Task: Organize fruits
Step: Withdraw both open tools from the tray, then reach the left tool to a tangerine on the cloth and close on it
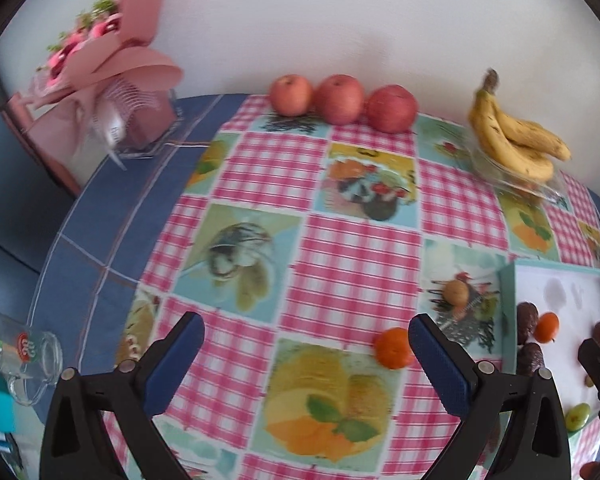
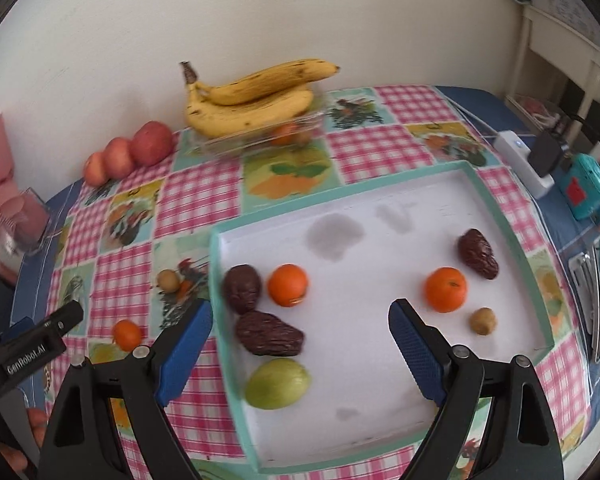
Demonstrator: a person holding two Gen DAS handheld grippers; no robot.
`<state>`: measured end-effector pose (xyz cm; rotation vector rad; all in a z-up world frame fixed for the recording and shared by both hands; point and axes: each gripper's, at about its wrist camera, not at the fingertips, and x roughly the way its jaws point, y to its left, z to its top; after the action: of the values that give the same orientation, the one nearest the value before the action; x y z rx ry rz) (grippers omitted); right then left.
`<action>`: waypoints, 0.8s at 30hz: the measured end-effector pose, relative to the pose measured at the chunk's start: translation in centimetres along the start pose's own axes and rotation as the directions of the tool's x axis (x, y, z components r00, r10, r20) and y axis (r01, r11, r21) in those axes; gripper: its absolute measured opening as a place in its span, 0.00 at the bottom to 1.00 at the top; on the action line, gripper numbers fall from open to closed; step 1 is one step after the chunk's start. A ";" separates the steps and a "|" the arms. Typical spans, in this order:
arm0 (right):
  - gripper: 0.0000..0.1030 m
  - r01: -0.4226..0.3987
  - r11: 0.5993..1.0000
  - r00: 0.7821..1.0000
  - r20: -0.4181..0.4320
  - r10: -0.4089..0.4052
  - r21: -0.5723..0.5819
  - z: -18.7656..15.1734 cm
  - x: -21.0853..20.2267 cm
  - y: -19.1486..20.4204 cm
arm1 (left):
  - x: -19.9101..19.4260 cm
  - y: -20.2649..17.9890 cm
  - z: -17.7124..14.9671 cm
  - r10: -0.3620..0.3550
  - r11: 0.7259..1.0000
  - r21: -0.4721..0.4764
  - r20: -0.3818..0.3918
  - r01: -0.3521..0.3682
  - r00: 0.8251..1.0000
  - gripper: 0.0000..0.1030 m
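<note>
A white tray with a teal rim (image 2: 500, 216) holds two small oranges (image 2: 288, 285) (image 2: 446, 289), three dark dates (image 2: 268, 334), a green fruit (image 2: 278, 383) and a small brown fruit (image 2: 483, 321). My right gripper (image 2: 300, 344) is open above the tray's near part, empty. My left gripper (image 1: 306, 354) is open and empty over the checked cloth; a loose small orange (image 1: 394, 348) lies just left of its right finger (image 1: 440, 364). A small tan fruit (image 1: 456, 292) lies beyond it. The tray (image 1: 508, 300) shows at the right of the left wrist view.
Three apples (image 1: 340, 98) line the wall. Bananas (image 1: 516, 140) lie on a clear container (image 2: 260, 136). A pink bouquet (image 1: 112, 60) and a glass mug (image 1: 32, 356) stand at the left. A white power strip (image 2: 524, 160) and a teal device (image 2: 588, 188) lie at the right.
</note>
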<state>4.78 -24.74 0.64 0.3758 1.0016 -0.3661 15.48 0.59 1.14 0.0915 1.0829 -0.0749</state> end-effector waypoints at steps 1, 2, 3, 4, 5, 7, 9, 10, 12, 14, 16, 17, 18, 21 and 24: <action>0.87 -0.011 1.000 1.000 0.001 0.011 -0.004 0.0 -0.1 0.3 | -0.1 0.3 0.1 0.005 1.000 -0.006 0.004 -0.005 1.000 1.00; 0.87 -0.021 1.000 1.000 0.000 0.021 -0.008 0.0 -0.1 0.7 | -0.3 0.6 0.1 0.013 1.000 -0.011 0.008 -0.013 1.000 1.00; 0.87 -0.036 0.999 0.999 -0.001 0.036 -0.016 0.0 -0.1 1.1 | -0.5 0.8 0.2 0.017 1.000 -0.013 0.010 -0.017 1.000 1.00; 0.87 -0.048 0.999 0.999 -0.001 0.048 -0.023 0.0 -0.2 1.3 | -0.6 0.9 0.2 0.021 1.000 -0.014 0.013 -0.020 1.000 1.00; 0.87 -0.061 0.998 0.998 -0.001 0.061 -0.030 0.1 -0.2 1.6 | -0.7 1.0 0.3 0.021 1.000 -0.017 0.017 -0.021 1.000 1.00; 0.87 -0.087 0.995 0.996 -0.004 0.087 -0.040 0.3 -0.2 2.2 | -0.9 1.0 0.4 0.015 1.000 -0.018 0.024 -0.014 1.000 1.00; 0.87 -0.097 0.994 0.995 -0.003 0.097 -0.040 0.4 -0.2 2.5 | -0.9 0.9 0.4 0.005 1.000 -0.017 0.028 -0.004 1.000 1.00; 0.87 -0.100 0.994 0.995 -0.004 0.100 -0.040 0.5 -0.3 2.6 | -0.7 0.7 0.4 0.001 1.000 -0.016 0.026 -0.001 1.000 1.00; 0.87 -0.101 0.994 0.995 -0.012 0.101 -0.050 0.5 -0.1 2.8 | -0.2 0.5 0.3 -0.008 1.000 -0.015 0.011 0.009 1.000 1.00; 0.87 -0.096 0.994 0.995 -0.027 0.095 -0.056 0.5 0.3 2.9 | 0.4 0.2 0.1 -0.010 1.000 -0.014 -0.005 0.010 1.000 1.00; 0.87 -0.090 0.994 0.995 -0.045 0.087 -0.055 0.4 0.8 2.8 | 1.2 -0.1 -0.1 -0.022 1.000 -0.013 -0.030 0.022 0.999 1.00; 0.87 -0.086 0.995 0.995 -0.054 0.083 -0.054 0.4 1.0 2.7 | 1.5 -0.2 -0.2 -0.030 0.999 -0.013 -0.035 0.030 0.999 1.00; 0.87 -0.082 0.995 0.995 -0.060 0.079 -0.054 0.3 1.2 2.6 | 1.7 -0.3 -0.3 -0.042 0.999 -0.011 -0.039 0.042 0.998 1.00; 0.87 -0.046 0.997 0.997 -0.066 0.042 -0.058 0.3 1.5 2.2 | 2.2 -0.9 -0.4 -0.064 0.998 -0.005 -0.047 0.064 0.997 1.00; 0.87 -0.030 0.999 0.998 -0.057 0.027 -0.037 0.4 1.5 1.5 | 2.6 -1.3 -0.6 -0.093 0.996 -0.019 -0.057 0.092 0.994 0.99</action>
<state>6.50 -23.80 -0.23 0.3673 1.0563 -0.3115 16.05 -0.72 -1.45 0.0291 1.1453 -0.1479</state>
